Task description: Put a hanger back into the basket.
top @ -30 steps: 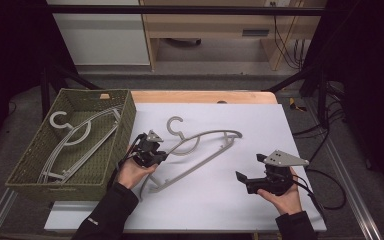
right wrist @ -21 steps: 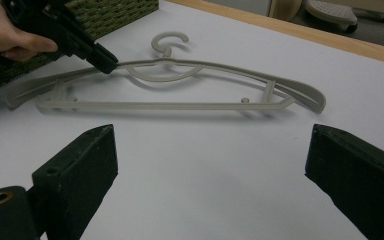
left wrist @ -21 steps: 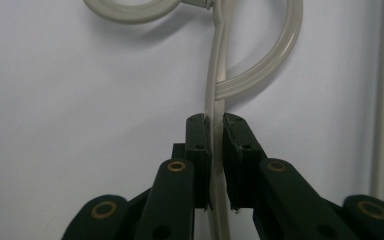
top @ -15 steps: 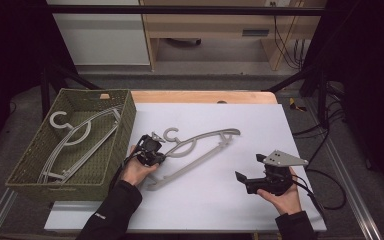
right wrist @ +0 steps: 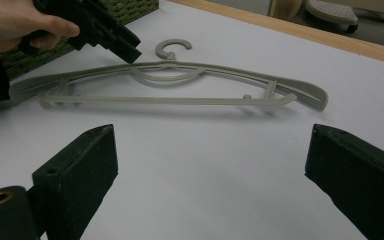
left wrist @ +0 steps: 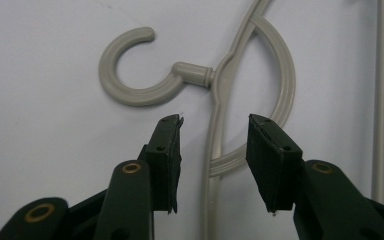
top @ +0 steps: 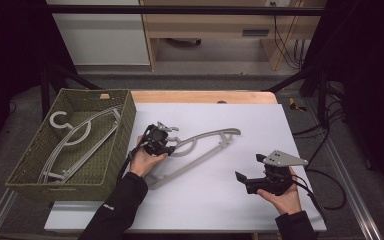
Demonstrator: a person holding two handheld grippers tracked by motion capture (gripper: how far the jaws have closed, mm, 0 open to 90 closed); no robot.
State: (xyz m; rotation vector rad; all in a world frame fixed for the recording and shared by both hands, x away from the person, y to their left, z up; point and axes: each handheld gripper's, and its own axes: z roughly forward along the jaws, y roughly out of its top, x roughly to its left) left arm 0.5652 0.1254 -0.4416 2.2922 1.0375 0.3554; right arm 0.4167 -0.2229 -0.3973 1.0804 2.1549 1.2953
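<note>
Your left gripper (top: 161,138) has just been opening; its fingers (left wrist: 166,150) stand apart, straddling the grey hanger (top: 200,145) near its hook on the white worktop (top: 230,200). Your right gripper (top: 252,172) rests at the near right, fingers wide apart. A woven basket (top: 30,165) sits left, on a dim grey floor.

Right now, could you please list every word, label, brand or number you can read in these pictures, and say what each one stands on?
Nothing readable.
Small white mark on the cuff of the person's left sleeve: too small and blurred to read.
Grey hanger on the table: no lettering.
Hanger in the basket, woven basket: no label seen.
</note>
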